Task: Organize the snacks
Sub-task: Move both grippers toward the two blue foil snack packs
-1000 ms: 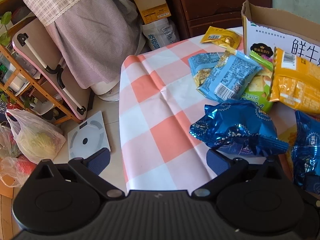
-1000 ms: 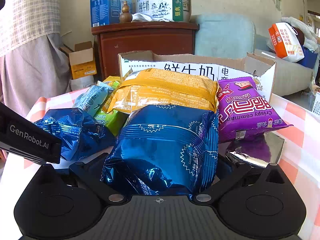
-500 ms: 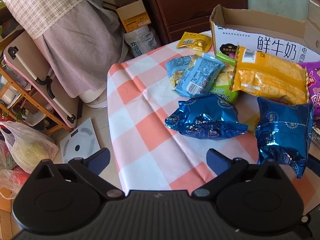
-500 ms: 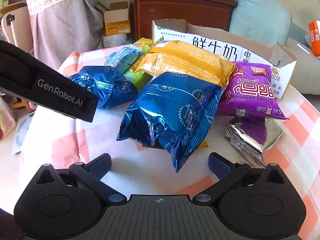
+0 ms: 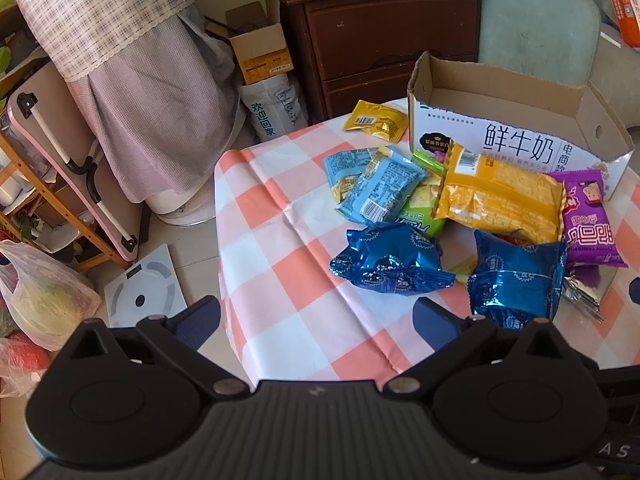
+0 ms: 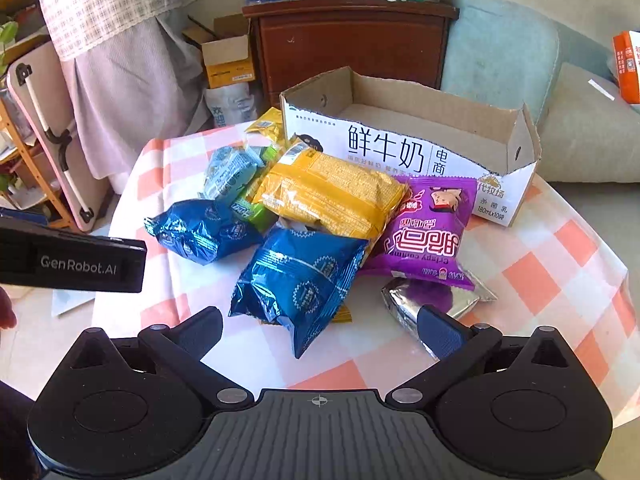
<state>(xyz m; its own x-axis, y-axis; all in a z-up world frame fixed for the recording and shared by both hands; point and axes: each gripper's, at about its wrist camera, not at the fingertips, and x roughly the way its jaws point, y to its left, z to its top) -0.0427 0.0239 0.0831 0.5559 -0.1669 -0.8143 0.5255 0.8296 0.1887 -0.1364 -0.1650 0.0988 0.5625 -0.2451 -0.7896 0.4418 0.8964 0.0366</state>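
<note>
Snack bags lie heaped on the checked tablecloth (image 5: 280, 248) in front of an empty cardboard box (image 6: 404, 120). Two shiny blue bags (image 5: 390, 264) (image 6: 296, 280) lie nearest, with a yellow bag (image 6: 328, 194), a purple bag (image 6: 428, 232), a silver pack (image 6: 432, 300), light-blue packs (image 5: 380, 190) and a green pack (image 5: 424, 212) behind. A small yellow sachet (image 5: 376, 122) lies left of the box. My left gripper (image 5: 316, 320) hangs open above the table's near edge, holding nothing. My right gripper (image 6: 320, 332) is open too, raised over the nearer blue bag.
A dark wooden cabinet (image 6: 348, 44) and a pale green sofa (image 6: 500, 48) stand behind the table. On the floor to the left are a scale (image 5: 144, 294), plastic bags (image 5: 44, 300), a folded pink table (image 5: 68, 156) and a small carton (image 5: 260, 52).
Both grippers have pulled back and risen from the pile. The blue bag that sat between the right fingers now lies free on the table. More of the box is in view.
</note>
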